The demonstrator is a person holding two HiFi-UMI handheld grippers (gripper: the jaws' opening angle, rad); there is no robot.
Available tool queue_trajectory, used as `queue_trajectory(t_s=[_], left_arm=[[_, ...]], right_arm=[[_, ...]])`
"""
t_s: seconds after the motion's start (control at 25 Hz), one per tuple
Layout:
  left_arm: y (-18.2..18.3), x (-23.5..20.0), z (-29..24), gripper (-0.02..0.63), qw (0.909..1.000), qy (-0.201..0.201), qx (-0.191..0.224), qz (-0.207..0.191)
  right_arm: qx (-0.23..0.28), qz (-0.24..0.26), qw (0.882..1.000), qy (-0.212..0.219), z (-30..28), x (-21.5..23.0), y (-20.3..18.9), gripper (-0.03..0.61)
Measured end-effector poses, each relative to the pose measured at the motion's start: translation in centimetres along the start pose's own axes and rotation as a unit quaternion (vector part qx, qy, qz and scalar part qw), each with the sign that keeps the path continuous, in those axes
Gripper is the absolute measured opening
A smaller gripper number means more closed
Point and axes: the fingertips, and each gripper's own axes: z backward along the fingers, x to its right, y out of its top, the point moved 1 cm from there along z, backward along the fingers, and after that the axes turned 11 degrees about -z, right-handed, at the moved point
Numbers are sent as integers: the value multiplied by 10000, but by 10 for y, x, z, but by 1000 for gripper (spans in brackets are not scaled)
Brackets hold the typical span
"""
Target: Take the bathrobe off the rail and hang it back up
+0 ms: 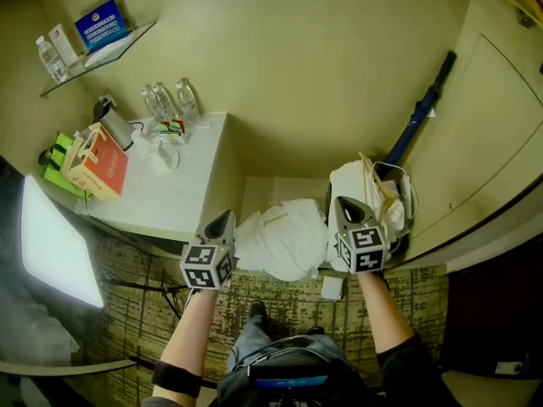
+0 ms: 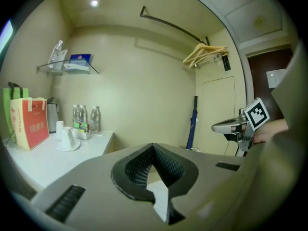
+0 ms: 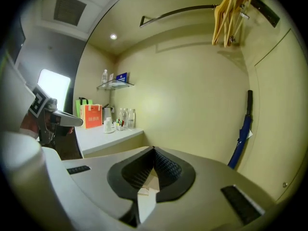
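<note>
While the head view looked steeply down, the bathrobe (image 1: 280,237) sagged between the left gripper (image 1: 222,223) and the right gripper (image 1: 346,206), each clamped on its white cloth. In the left gripper view, the bare rail (image 2: 173,25) ran left to right, high and far. In the right gripper view, the hangers (image 3: 230,13) crowded its right end, nearer that gripper.

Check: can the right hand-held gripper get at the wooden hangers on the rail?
Probably: nothing blocks the right hand-held gripper from the hangers, though they hang high and it holds the bathrobe.

Rail (image 3: 178,12) free left of hangers (image 3: 231,16); umbrella (image 3: 244,129) leans below
</note>
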Motion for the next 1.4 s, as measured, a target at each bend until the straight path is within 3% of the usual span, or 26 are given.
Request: queue_trajectory(t_s=[0.6,0.84,1.4], left_arm=[[14,27,52,0,9998,-99,152,-41],[19,43,57,0,9995,-124,163,-246],[7,39,37,9,9992,-358,-6,-197]], right_arm=[[159,-27,9995,-259,87,22,-14,23],[54,-82,9997,-235,93,25,-26,23],[-71,-31,9995,-292,80,21,-34,23]])
